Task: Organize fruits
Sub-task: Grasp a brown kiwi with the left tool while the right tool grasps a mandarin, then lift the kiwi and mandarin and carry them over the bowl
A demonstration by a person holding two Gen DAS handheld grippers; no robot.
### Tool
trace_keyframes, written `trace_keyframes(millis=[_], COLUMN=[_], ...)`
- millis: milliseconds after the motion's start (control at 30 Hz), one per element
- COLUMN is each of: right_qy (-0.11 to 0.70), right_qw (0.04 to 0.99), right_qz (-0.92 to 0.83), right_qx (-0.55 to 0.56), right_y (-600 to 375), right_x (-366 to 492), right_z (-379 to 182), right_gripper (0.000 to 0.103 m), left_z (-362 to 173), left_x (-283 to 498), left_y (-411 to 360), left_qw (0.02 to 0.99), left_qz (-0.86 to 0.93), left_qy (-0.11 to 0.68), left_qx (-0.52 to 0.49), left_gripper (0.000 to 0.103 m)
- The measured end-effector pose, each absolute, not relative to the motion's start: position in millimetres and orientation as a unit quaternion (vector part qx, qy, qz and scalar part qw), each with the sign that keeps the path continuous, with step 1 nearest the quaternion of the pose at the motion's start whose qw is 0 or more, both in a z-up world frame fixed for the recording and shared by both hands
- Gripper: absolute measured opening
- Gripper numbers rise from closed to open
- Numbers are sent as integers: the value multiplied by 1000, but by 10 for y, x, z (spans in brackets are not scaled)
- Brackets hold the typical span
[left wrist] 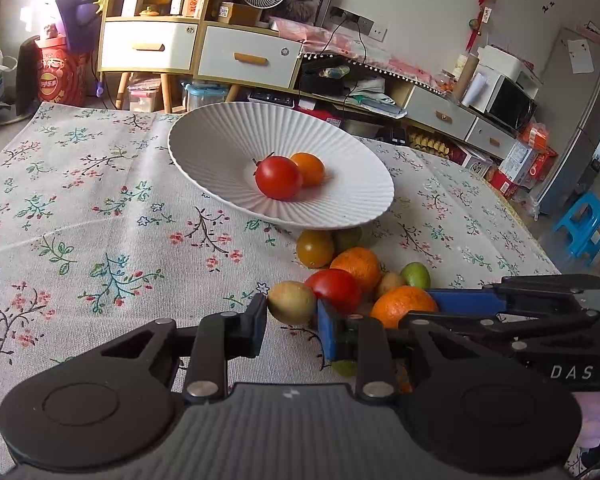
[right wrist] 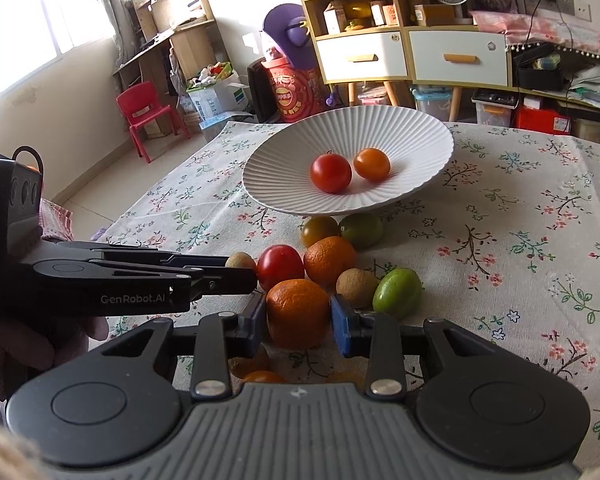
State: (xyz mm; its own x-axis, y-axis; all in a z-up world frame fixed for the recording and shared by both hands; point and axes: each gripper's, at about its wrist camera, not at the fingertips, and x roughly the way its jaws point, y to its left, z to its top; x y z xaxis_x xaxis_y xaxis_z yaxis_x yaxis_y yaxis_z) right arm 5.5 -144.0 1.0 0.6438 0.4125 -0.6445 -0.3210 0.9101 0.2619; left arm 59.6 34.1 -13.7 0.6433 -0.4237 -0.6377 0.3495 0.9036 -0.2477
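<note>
Right wrist view: right gripper clamped on front orange, pads tight on both sides. Left gripper clamped on a small tan-green fruit. Other fruits piled nearby on floral tablecloth; red tomato & orange tomato sit in white ribbed plate.

table, floral cloth | on it: white plate; loose fruit pile just beside plate
</note>
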Motion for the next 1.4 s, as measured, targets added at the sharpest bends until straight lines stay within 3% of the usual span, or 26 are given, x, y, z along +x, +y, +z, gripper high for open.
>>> trace_keyframes(millis=[400, 667, 1033, 1400], right_qy=[329, 303, 326, 351], right_qw=[922, 935, 934, 925], right_qz=[201, 185, 147, 142], right_qx=[42, 0, -10, -8], right_y=[-1456, -1488, -1481, -1395], right_x=[44, 222, 835, 1002], right_z=[243, 383, 221, 147], right_gripper=[31, 31, 31, 31], left_z=[65, 365, 275, 94], left_x=[626, 893, 1847, 2124], left_y=[360, 224, 0, -103], left_qw=[917, 929, 913, 895], left_qz=[-210, -210, -205, -191], left_qy=[333, 304, 352, 403], left_qx=[-64, 3, -22, -31], left_gripper=[20, 20, 20, 20])
